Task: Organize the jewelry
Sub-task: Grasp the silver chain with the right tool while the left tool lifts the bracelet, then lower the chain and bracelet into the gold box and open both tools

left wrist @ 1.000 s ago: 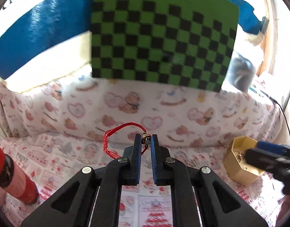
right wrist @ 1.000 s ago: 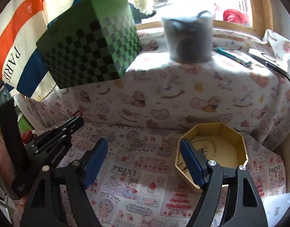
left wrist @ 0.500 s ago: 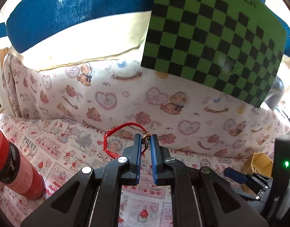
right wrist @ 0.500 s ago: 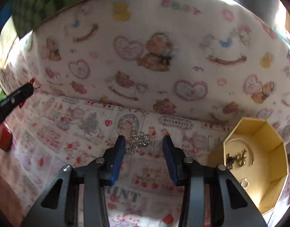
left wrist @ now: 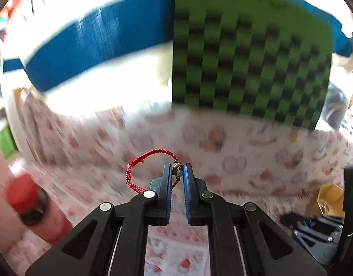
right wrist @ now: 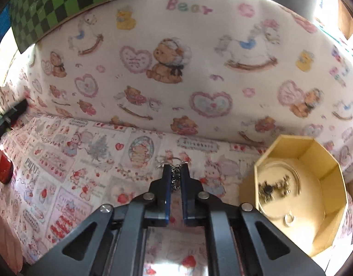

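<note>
In our left gripper (left wrist: pixel 177 172) we hold a red bracelet (left wrist: pixel 143 164), a thin braided cord that arcs up and out to the left of the blue pads, with a knotted stretch on its far left side and small bronze-coloured beads at the point where the jaws are clamped on it. The bracelet hangs in the air above the patterned cloth (right wrist: pixel 84 161), and this view is blurred. Our right gripper (right wrist: pixel 175 178) is down at the cloth, its jaws drawn close together around a silver chain (right wrist: pixel 175 172); small metal links bunch between the pads and a few rings show just beyond the tips, lying on the printed fabric. To the right of that gripper sits an open gold box (right wrist: pixel 323 177), eight-sided, with pale yellow walls. On its floor lie a small dark, spiky piece of jewelry (right wrist: pixel 274 189) and a little clear ring (right wrist: pixel 289 219) near the front wall. A red bottle (right wrist: pixel 1 168) lies at the far left edge, and a green checkered box (left wrist: pixel 250 64) stands above the cloth-covered ledge behind.
</note>
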### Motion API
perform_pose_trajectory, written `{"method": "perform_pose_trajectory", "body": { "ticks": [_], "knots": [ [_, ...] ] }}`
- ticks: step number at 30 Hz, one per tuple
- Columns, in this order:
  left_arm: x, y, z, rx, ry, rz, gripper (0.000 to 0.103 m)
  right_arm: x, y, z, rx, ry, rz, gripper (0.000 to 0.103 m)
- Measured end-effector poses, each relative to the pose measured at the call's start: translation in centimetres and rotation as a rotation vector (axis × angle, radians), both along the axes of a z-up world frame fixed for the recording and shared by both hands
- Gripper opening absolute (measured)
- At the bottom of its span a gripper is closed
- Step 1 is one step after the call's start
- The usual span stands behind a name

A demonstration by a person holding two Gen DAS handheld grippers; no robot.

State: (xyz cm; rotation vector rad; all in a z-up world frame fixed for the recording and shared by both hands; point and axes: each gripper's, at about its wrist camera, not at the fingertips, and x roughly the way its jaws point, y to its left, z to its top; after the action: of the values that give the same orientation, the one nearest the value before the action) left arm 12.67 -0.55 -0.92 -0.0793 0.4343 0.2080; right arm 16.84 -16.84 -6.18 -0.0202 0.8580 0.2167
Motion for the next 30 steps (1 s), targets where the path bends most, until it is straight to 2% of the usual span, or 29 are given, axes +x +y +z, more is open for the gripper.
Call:
{"method": "perform_pose_trajectory", "body": {
  "ticks": [2,6,11,14,18,21,24,27,30],
  "knots": [
    [-1.5,0.0,1.3,-0.002,-0.073,-0.014,0.009,-0.6,-1.2,0.3,0.032,0.007,-0.01,0.003],
    [-3.2,0.7,2.8,-0.043,-0.139,-0.029,0.009,-1.3,-3.1,1.9,0.116,-0.052,-0.017,0.003],
    [-3.4,0.4,2.6,-0.013,-0.137,-0.035,0.009,-3.5,-5.0,4.1,0.199,-0.133,0.017,0.003],
    [-3.5,-0.3,3.1,-0.001,-0.127,-0.05,0.009,-5.2,-6.0,5.9,0.208,-0.187,0.04,0.003],
    [-4.4,-1.6,3.8,0.028,-0.14,-0.082,0.009,-7.4,-8.2,7.6,0.216,-0.202,0.023,0.003],
    [-5.4,-2.9,4.2,0.025,-0.147,-0.136,0.009,-9.6,-9.9,8.7,0.204,-0.27,0.032,0.003],
    [-5.9,-4.7,3.8,0.017,-0.105,-0.2,0.009,-11.1,-10.8,9.2,0.21,-0.301,0.054,0.003],
    [-5.7,-7.1,2.6,0.012,-0.024,-0.297,0.009,-11.5,-10.8,9.3,0.148,-0.325,0.068,0.003],
    [-5.2,-8.4,1.4,-0.013,0.057,-0.349,0.009,-10.8,-11.3,8.0,0.186,-0.342,0.069,0.003]
  ]
}}
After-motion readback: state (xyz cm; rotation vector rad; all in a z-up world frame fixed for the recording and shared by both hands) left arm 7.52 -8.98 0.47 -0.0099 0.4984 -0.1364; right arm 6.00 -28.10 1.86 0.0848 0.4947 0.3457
